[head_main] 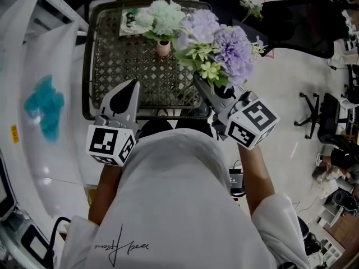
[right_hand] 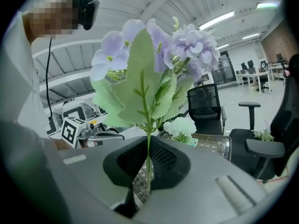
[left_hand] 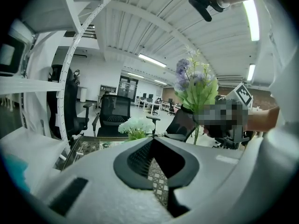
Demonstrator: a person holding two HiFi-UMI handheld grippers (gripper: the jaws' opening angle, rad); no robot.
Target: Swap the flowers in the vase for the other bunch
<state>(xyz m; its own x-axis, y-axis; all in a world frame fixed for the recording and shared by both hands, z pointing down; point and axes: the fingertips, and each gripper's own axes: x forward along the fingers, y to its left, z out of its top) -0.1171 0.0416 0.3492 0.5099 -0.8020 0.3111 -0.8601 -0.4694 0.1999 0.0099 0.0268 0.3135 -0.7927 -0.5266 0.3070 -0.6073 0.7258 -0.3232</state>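
Open-plan office here, pale floor, strip lights overhead, and a small tabletop (head_main: pixel 112 66) with a woven lattice top in a dark frame right in front of the person. Closest to the camera is the person's white shirt, with both arms sticking out over the near edge of the tabletop. The left tongs (head_main: pixel 132 84) are clenched with nothing between them, hanging above the near left part of the lattice. The right tongs (head_main: pixel 199 82) are clamped on the thin green stem of the purple bunch (head_main: pixel 221 46), which stands pretty much upright, up in the air over the near right corner, leaves and lilac heads fanned out above the jaws. Further back, around the middle of the far side of the tabletop, sits the little pink vase (head_main: pixel 163 48) with the white bunch (head_main: pixel 162 17) in it. Beyond that there's a black office chair (head_main: pixel 303 15) on the floor.
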